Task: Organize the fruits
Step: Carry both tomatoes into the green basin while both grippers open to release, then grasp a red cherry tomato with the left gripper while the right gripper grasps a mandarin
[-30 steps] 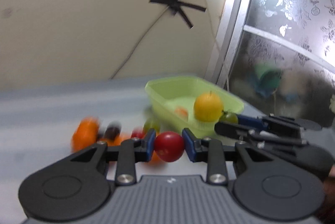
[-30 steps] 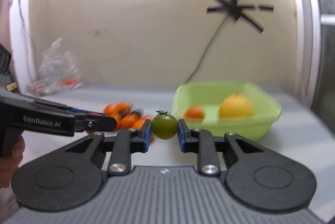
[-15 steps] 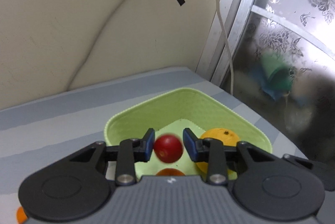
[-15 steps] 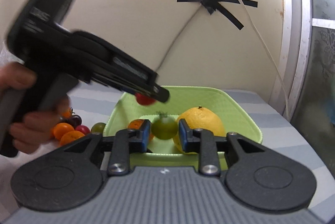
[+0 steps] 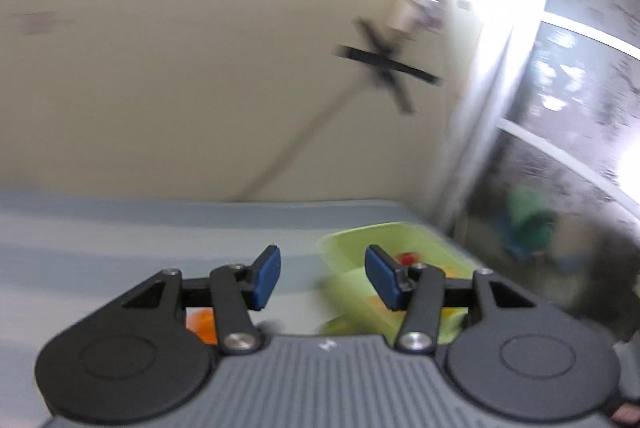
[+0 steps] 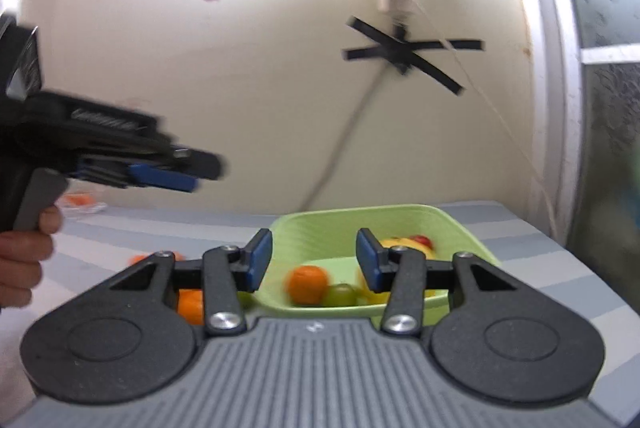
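Blur smeared the left wrist view. The left gripper (image 5: pixel 322 278) was seen with jaws opening and nothing between the blue pads. Beyond it, the green tub (image 5: pixel 356 240) sat near the table's (image 5: pixel 120 228) far right corner, close to the window frame; a red fruit (image 5: pixel 407 258) seemed to lie inside. Open striped tabletop stretched leftward. A second earlier a red tomato had been gripped there.

From the right wrist, the right gripper (image 6: pixel 314 260) was likewise opening and empty. A green tomato (image 6: pixel 342 294), an orange (image 6: pixel 308 284) and a yellow fruit (image 6: pixel 394 242) lay inside the tub (image 6: pixel 320 224). The green tomato had previously been clamped. The other gripper was held at left, clear of the tub.
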